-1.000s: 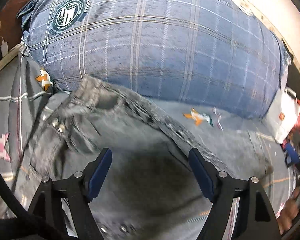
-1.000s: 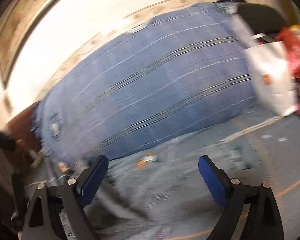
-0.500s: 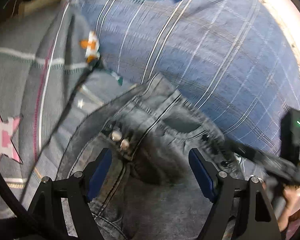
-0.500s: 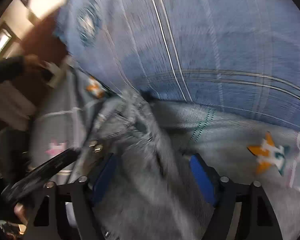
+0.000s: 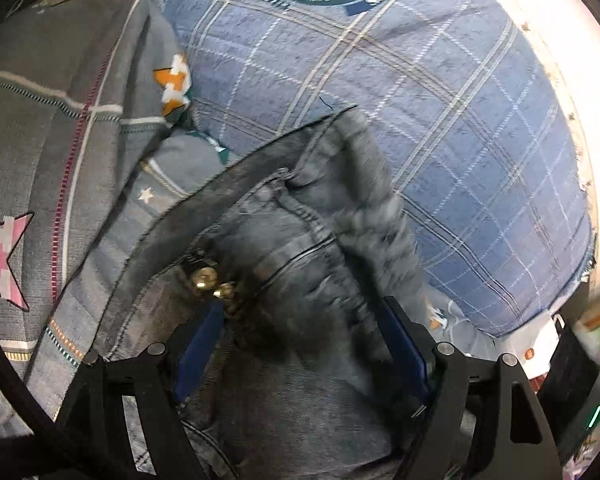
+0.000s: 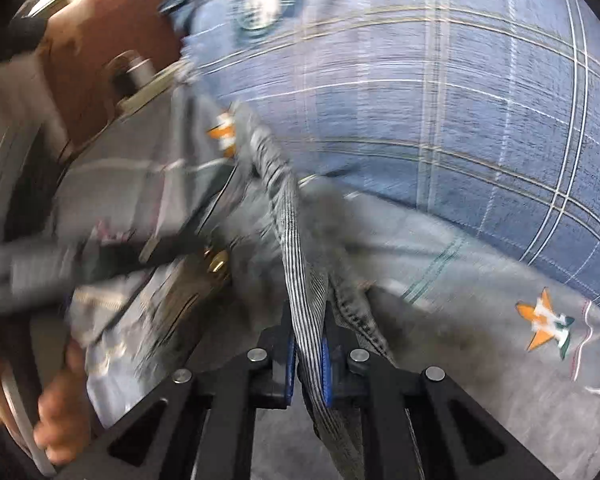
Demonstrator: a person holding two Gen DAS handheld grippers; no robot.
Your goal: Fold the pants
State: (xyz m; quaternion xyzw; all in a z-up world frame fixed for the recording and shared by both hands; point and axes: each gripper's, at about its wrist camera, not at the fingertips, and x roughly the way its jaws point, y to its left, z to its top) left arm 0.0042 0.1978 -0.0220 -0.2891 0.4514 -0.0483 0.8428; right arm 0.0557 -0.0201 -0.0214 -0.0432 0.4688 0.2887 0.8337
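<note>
Grey denim pants [image 5: 300, 232] lie bunched on the bed, waistband up, with brass buttons [image 5: 204, 278] showing at the fly. My left gripper [image 5: 300, 344] stands wide open astride the bunched waist; its blue pads [image 5: 198, 344] flank the denim without pinching it. In the right wrist view, my right gripper [image 6: 307, 344] has its jaws closing tight on the waistband's striped inner lining [image 6: 296, 240], and both pads press it. The pants [image 6: 352, 304] trail off to both sides of that grip.
A big blue plaid pillow [image 5: 420, 100] with a round crest lies just behind the pants. The grey bedsheet [image 5: 40, 160] has star patches. A brown headboard [image 6: 100, 60] is at the left, a white bag [image 5: 540, 356] at the right. A hand [image 6: 60, 420] shows blurred at the lower left.
My right gripper swung left from over the bare sheet to the pants and shut on the waistband. My left gripper rolled and slid onto the waist, still wide.
</note>
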